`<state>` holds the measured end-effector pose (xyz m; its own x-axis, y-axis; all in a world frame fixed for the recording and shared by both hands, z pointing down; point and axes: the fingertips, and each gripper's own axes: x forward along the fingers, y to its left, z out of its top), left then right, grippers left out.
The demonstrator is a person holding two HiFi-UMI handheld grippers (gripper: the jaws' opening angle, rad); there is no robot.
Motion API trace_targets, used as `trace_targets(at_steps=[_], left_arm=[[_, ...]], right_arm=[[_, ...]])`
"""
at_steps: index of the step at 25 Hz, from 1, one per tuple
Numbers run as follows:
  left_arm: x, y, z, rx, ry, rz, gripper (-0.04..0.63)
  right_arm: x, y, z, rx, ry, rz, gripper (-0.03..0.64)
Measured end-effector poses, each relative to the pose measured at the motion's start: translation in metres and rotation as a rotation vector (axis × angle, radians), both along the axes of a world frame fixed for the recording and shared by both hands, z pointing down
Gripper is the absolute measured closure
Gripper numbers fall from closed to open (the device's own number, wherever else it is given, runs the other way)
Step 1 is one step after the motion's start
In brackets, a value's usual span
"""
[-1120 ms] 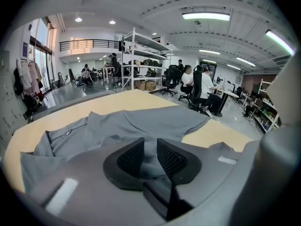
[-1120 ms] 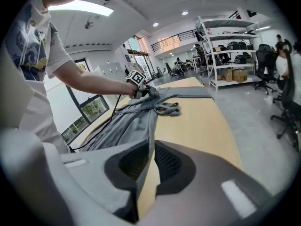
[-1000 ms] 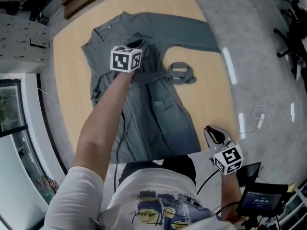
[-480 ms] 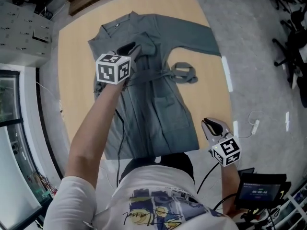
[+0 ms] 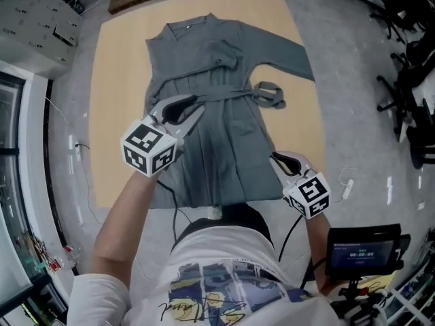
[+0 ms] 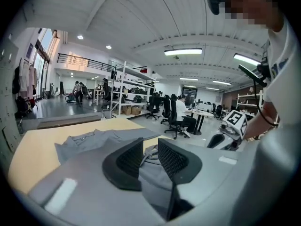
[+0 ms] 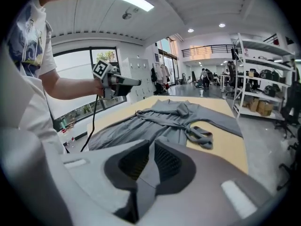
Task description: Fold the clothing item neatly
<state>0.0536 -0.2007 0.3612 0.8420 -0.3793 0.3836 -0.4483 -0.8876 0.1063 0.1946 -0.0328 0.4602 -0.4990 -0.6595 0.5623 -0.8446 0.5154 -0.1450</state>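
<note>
A: Where's the garment, and what are the grippers up to?

B: The grey robe (image 5: 224, 141) lies flat on the tan table (image 5: 122, 80), with the collar (image 5: 187, 26) at the far end and the hem (image 5: 204, 197) close to the near edge. The left gripper (image 5: 190, 107) hovers over the waist area, jaws a bit apart, nothing btw them. The right gripper (image 5: 277, 159) hangs near the hem's right corner, jaws nearly together, also empty.

A: So no grip on the cloth. Step in hand?

B: Prob. lining up the next fold. The sleeve (image 5: 285, 53) on the person's right sticks out past the body. The other one looks tucked across the chest, tho that's hard to confirm.

A: How should the person do it well?

B: Pinch that sleeve nr the cuff, top layer only. Lift low and lay it across the chest so its fold runs along the side seam. Deal w/ the belt loop (image 5: 270, 94) first, bc it'd make a lump under the fold. Smooth it, then bring hem to collar.

A: Surface?

B: Smooth and wide enough. Cloth will likely slide, so drag gently, esp. w/ the hem so near the edge.

A: Room?

B: Open workshop w/ a grey floor (image 5: 346, 100), office chairs (image 5: 408, 73) and shelving (image 6: 123, 93). People (image 6: 77, 87) are far off, and a small screen (image 5: 362, 252) sits by the person's right side.
</note>
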Motion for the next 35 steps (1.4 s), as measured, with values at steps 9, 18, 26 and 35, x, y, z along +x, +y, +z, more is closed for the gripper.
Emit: trace_targets(at_steps=[9,18,26,35], left_arm=[[-0.094,0.177,-0.016,-0.010,0.055,-0.017,0.492],[-0.122,0.253,-0.006,-0.048,0.101,-0.020,0.495],[-0.096,0.265,-0.009,-0.059,0.099,0.035,0.497],[-0.028,0.209,-0.017,-0.095,0.095,0.045,0.497]], right_arm=[[-0.045,0.056,-0.034,0.051,0.070,-0.025,0.591],[-0.050,0.084,-0.039,0.073,0.096,0.008,0.591],[0.000,0.063,-0.035,0.061,0.101,0.086,0.591],[0.125,-0.031,-0.010,-0.008,-0.002,0.253,0.543]])
